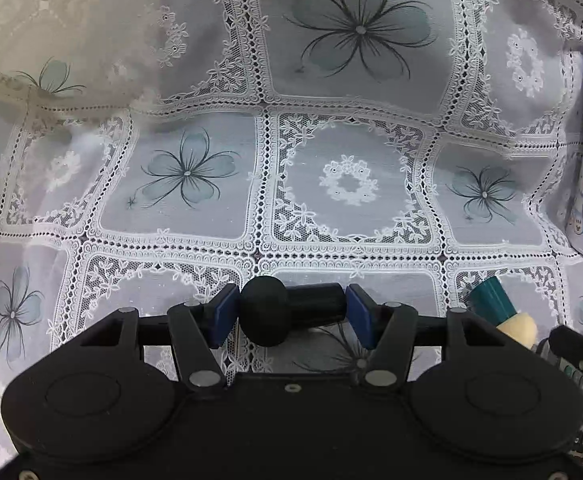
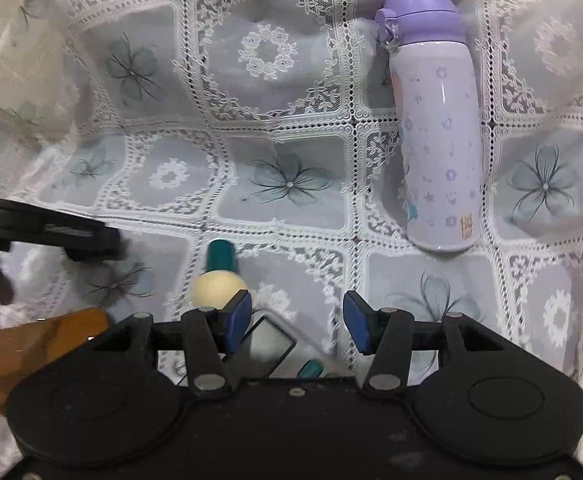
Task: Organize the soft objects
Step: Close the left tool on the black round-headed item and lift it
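Lace tablecloth; left claw clamping black dumbbell, right claw narrow, w/ nothing gripped.

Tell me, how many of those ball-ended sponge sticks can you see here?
2. A black sponge stick lies crosswise between the left gripper pads. A teal-handled one with a cream ball lies on the lace tablecloth by the right gripper. Others may be hidden.

lace tablecloth lies open ahead; only the lying bottle blocks the right.
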